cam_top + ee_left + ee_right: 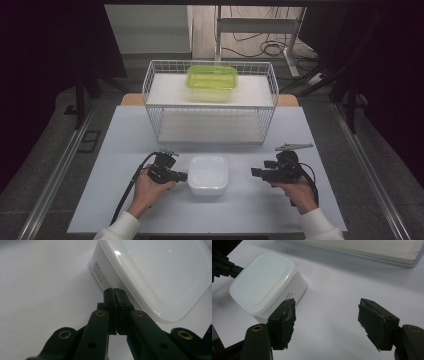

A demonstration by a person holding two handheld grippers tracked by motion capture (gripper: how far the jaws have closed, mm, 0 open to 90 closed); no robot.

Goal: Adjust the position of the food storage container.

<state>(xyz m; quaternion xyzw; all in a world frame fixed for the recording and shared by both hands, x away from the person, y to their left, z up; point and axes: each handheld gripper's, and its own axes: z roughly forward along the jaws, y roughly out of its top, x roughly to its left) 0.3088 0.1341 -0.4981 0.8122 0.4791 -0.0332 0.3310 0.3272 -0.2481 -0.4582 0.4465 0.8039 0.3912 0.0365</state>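
We see the white lidded container (208, 174) near the table's (125, 200) front edge. Our left gripper (181, 176), jaws together, touches its left side; our right gripper (256, 172), jaws apart, waits beside it. The wire basket (210, 102) holding a green box (211, 82) stands behind.

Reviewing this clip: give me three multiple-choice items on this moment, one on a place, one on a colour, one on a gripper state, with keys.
1. Where is the green translucent lidded plastic container?
A. top shelf of the white wire rack
B. lower shelf
C. on the table

2. What colour is the square lidded plastic box between the grippers?
A. green
B. white
C. blue

3. How are the jaws of the right gripper?
A. shut on the box
B. shut on nothing
C. open

Key: 1 A, it sits on the upper board; 2 B, white in every view; 3 C, a wide gap between the pads.
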